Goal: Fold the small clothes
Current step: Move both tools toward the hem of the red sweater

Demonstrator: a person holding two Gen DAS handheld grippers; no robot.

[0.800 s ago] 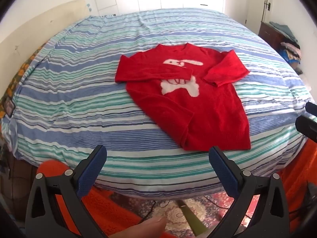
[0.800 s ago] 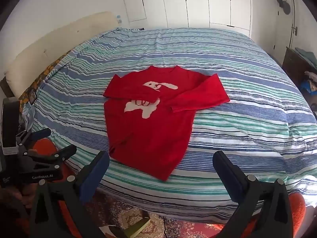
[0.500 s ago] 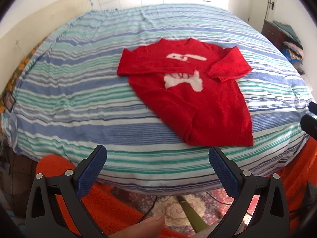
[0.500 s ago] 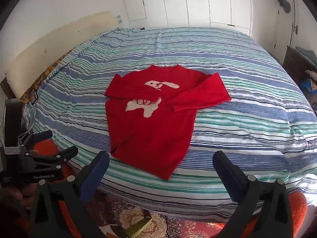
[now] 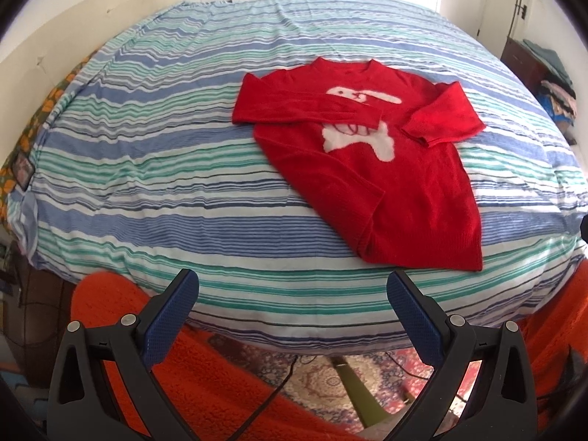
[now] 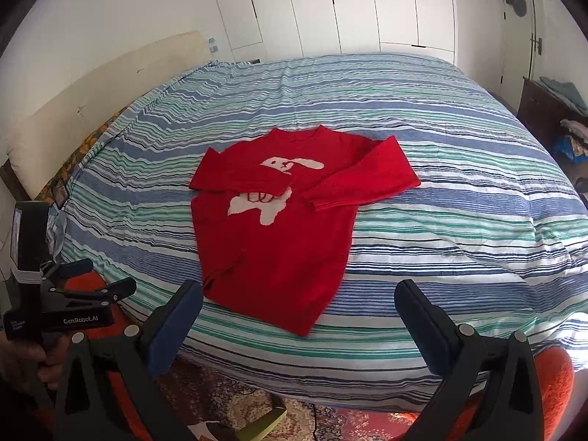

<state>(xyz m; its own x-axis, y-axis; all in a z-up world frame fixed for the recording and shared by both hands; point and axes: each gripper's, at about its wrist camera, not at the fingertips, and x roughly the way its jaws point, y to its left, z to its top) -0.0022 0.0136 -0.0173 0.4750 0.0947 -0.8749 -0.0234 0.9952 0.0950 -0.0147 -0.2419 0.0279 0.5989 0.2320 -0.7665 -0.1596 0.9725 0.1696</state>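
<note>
A small red sweater (image 5: 371,169) (image 6: 279,228) with a white animal figure lies flat on the striped bedspread (image 5: 165,183) (image 6: 459,202), both sleeves folded across its chest. My left gripper (image 5: 292,296) hangs open above the bed's near edge, to the lower left of the sweater's hem, nothing between its blue pads. My right gripper (image 6: 297,307) is open too, just in front of the hem, holding nothing. The left gripper (image 6: 95,283) also shows at the left of the right wrist view, in a hand.
A cream headboard (image 6: 92,95) runs along the bed's left side. White wardrobe doors (image 6: 349,7) stand behind the bed. A dark dresser (image 6: 544,110) with piled clothes is at the right. Below lie an orange blanket (image 5: 205,386) and a patterned rug (image 5: 330,378).
The left gripper has moved closer over the bed edge, so the sweater looks larger and further right. The right view has barely shifted. Both stayed open.
</note>
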